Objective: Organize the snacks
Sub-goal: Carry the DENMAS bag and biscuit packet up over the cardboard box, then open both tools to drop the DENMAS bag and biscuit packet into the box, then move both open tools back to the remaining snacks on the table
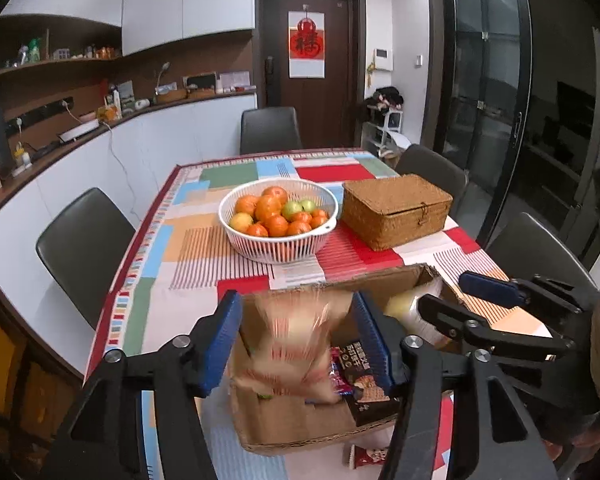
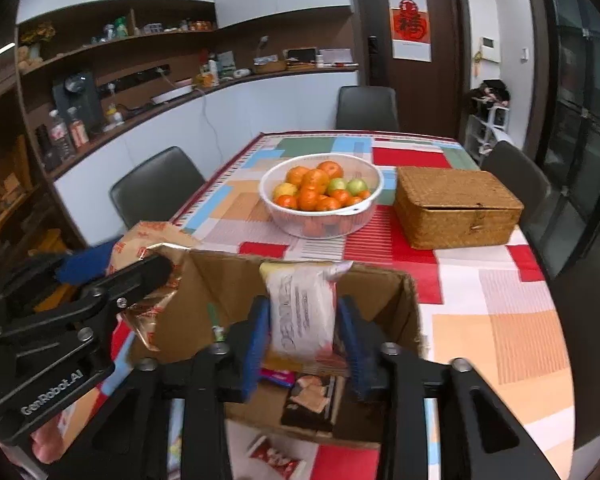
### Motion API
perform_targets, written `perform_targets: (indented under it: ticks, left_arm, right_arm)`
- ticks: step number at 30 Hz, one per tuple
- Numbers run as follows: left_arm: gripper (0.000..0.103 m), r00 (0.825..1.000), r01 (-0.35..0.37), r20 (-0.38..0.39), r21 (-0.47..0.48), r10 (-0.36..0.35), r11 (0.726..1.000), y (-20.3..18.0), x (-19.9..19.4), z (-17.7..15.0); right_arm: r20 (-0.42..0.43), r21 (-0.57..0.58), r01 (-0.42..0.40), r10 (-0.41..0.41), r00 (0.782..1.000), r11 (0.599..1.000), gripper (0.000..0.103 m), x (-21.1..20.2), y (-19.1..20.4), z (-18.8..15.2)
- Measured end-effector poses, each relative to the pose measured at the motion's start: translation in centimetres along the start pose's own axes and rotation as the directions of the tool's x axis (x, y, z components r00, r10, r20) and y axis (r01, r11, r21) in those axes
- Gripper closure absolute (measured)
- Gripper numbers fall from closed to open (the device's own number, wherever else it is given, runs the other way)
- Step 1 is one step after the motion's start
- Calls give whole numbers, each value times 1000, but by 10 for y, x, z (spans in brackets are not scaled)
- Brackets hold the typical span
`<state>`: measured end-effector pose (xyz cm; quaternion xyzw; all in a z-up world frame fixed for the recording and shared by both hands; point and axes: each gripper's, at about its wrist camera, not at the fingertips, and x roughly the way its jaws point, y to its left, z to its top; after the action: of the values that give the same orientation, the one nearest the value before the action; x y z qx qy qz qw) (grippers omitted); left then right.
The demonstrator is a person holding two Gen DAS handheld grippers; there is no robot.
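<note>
Cardboard box (image 2: 284,280) at 6 o'clock on the desk (image 2: 500,320) takes both snacks: left gripper (image 1: 296,340) jaws grip a tan packet (image 1: 296,332), right gripper (image 2: 302,344) jaws grip a white packet (image 2: 304,312); next, likely lower and release inside

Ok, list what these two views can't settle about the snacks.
- Tan packet, left wrist view: motion blur smears its print.
- White packet, right wrist view: print blurred; lower end hidden in the cardboard box.
- Red wrapper, right wrist view: partly hidden by the right hand-held gripper's arms.
</note>
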<state>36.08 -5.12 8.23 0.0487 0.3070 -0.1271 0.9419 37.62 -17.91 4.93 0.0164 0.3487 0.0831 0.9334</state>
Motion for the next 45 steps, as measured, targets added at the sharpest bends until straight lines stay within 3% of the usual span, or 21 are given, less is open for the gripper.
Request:
perform_targets:
  ticks: [3, 11, 18, 28, 36, 45]
  left_arm:
    - [46, 1000, -15, 2, 0, 15, 1000, 2, -11, -8]
    - [45, 1000, 23, 12, -2, -23, 1000, 4, -53, -41]
    - [45, 999, 29, 39, -10, -28, 1000, 5, -90, -67]
    - [45, 999, -5, 35, 12, 5, 1000, 5, -121, -113]
    - [45, 1000, -12, -12, 10, 12, 1000, 4, -125, -150]
    - [45, 991, -3, -136, -16, 0, 1000, 7, -104, -193]
  right_arm:
    - [32, -22, 27, -26, 999, 999, 56, -9, 2, -5]
    - [78, -57, -12, 17, 997, 998, 56, -44, 15, -35]
    - [81, -74, -74, 80, 993, 994, 56, -69, 32, -65]
    - [81, -124, -88, 98, 992, 988, 56, -91, 54, -105]
    - [9, -122, -119, 121, 993, 985, 56, -89, 61, -141]
    - [-111, -88, -146, 136, 984, 985, 56, -65, 60, -177]
